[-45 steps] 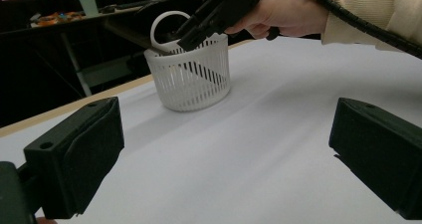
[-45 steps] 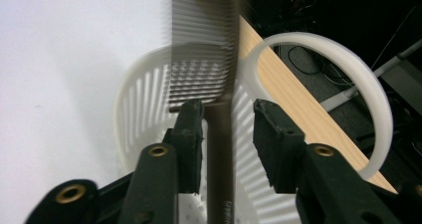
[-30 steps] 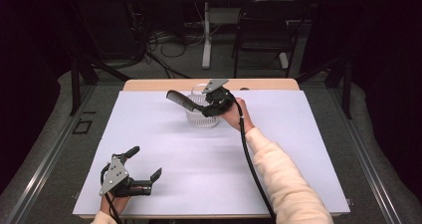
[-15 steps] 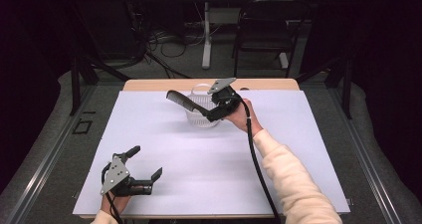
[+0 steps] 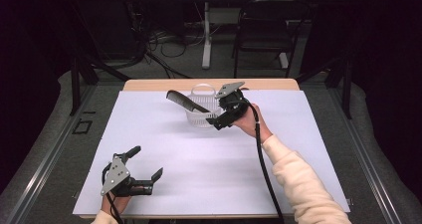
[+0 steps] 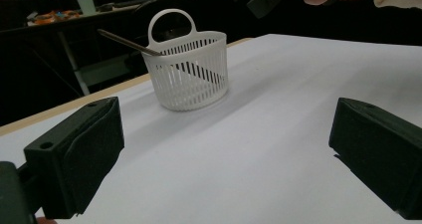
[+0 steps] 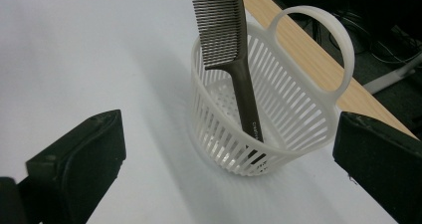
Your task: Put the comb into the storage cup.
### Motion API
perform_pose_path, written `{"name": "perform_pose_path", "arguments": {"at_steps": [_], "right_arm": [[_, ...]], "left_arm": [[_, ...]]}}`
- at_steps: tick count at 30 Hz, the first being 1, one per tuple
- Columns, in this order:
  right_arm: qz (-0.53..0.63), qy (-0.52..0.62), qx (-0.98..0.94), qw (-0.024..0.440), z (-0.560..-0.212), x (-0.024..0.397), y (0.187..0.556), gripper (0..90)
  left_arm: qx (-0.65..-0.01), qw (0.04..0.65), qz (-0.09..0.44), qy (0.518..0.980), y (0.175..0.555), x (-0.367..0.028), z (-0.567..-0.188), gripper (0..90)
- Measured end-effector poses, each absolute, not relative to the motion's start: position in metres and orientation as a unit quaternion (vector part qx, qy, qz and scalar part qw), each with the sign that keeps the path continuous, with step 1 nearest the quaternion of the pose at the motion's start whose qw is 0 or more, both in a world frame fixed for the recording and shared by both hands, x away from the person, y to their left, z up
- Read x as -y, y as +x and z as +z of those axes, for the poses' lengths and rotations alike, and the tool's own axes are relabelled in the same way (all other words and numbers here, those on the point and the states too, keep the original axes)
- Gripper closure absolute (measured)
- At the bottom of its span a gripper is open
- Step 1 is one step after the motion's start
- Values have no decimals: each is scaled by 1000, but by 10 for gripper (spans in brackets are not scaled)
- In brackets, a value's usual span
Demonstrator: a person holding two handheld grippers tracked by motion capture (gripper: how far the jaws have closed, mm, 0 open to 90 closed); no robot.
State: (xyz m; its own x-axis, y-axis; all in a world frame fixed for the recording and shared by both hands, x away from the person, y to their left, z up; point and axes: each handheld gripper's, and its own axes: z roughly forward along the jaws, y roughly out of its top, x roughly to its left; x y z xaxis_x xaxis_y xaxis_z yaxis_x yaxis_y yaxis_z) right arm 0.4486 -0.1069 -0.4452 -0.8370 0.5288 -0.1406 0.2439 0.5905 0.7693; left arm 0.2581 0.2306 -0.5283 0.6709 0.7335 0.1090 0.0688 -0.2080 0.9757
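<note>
In the high view, a white slotted basket (image 5: 203, 109) is seen at the far middle of the white table cover (image 5: 164, 184), near the wooden table edge. A dark comb (image 5: 185, 101) is propped in it, handle down, its toothed end slanting out over the rim toward the left; the lean is judged to come from the comb being longer than the basket is deep. The right gripper (image 5: 222, 119) is held just beside the basket, its jaws having just been opening, with nothing between them. The left gripper (image 5: 145, 165) is rested near the front edge, well apart, jaws spread and empty.

In the left gripper view, the basket (image 6: 191, 72) with its loop handle is seen ahead between wide-spread jaws, the comb's end (image 6: 122, 41) jutting leftward.

In the right gripper view, the comb (image 7: 234, 59) is shown standing inside the basket (image 7: 298, 119), leaned against the rim, clear of both parted jaws: released, by the look of it.
</note>
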Motion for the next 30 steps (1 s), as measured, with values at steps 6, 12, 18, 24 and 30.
{"name": "perform_pose_path", "arguments": {"at_steps": [6, 12, 18, 24, 30], "right_arm": [[400, 220, -873, 171, -447, 118, 439, 0], [402, 224, -872, 167, -450, 129, 429, 0], [408, 226, -869, 165, -453, 144, 416, 0], [415, 229, -865, 164, -456, 158, 402, 0], [420, 234, -862, 162, -461, 172, 390, 0]], "left_arm": [[-280, 564, 293, 719, 258, -230, -529, 8], [-281, 564, 295, 719, 257, -232, -529, 8], [-280, 563, 294, 720, 257, -231, -529, 8], [-282, 563, 295, 719, 257, -231, -529, 8], [-282, 563, 294, 719, 257, -231, -529, 8]]}}
